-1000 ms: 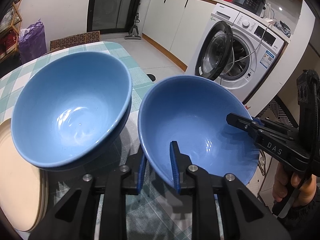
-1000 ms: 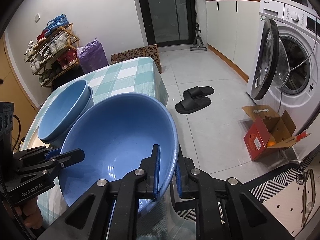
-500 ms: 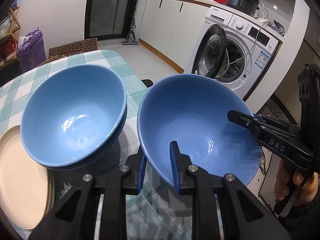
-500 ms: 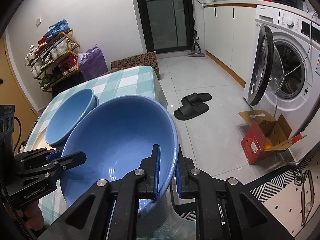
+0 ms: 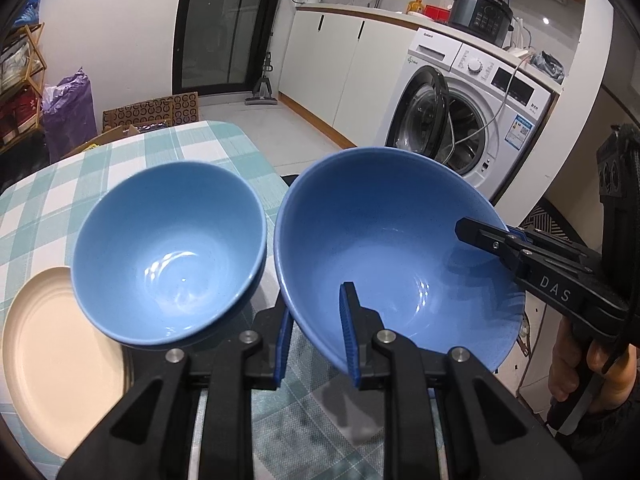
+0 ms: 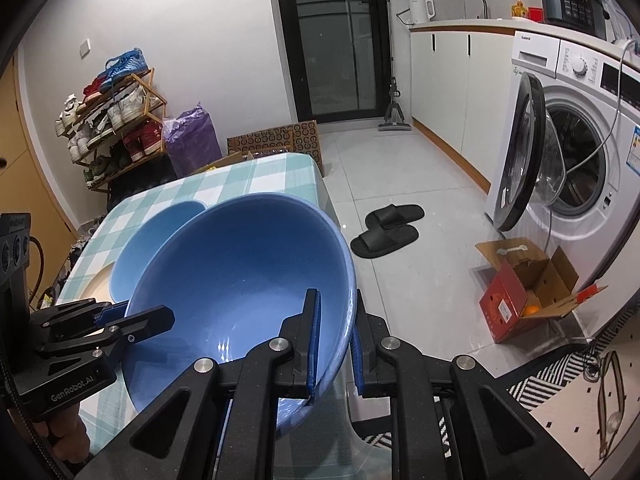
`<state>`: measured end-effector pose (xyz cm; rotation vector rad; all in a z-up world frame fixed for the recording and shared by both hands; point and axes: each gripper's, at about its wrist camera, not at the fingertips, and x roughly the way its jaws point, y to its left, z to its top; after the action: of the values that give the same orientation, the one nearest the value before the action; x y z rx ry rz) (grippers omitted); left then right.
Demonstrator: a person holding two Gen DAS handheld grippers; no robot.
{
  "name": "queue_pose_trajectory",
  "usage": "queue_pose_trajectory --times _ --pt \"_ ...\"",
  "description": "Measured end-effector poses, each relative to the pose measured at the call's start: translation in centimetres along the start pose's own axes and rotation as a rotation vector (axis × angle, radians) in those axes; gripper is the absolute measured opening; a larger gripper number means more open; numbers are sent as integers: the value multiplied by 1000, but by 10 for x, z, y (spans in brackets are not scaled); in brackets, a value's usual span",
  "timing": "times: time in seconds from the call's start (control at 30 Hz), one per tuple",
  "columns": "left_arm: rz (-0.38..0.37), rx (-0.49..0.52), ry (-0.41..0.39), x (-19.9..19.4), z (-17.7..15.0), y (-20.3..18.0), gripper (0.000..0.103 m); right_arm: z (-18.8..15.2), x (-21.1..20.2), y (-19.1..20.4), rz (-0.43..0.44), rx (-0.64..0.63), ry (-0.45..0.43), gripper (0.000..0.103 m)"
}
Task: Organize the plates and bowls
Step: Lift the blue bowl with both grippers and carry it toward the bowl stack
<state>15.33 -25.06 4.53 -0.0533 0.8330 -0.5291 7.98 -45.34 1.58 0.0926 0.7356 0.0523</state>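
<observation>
Over the table edge: large glossy blue ceramic bowl (image 5: 392, 256), lifted, tilted toward the cameras.
Left claw (image 5: 316, 332): clamped narrow on the near rim at 6 o'clock in the left view, one blue pad inside, one outside.
Right claw (image 6: 335, 336): pinching the opposite rim, at 3 o'clock in the left view; wall between both pads.
Why two grips: judged to steady a wide, smooth, probably slippery bowl from opposite sides.
At 9 o'clock: smaller stack of blue bowls (image 5: 168, 256), nested, resting on the teal checked tablecloth (image 5: 132, 156), partly over a round cream plate (image 5: 52, 348).
Likely step: carrying the big bowl toward or away from that stack; which one, unclear.
Surfaces: glazed speckled interiors, bright highlights; cloth woven, matte; plate flat, satin.
Risk: rim slipping between pads if tilted further.
</observation>
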Motion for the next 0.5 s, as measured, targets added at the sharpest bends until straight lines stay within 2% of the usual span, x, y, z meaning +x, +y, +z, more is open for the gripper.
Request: queue_pose_trajectory --times 0.5 --pt "26 -19 -59 -32 12 19 21 28 -15 35 16 -46 -49 14"
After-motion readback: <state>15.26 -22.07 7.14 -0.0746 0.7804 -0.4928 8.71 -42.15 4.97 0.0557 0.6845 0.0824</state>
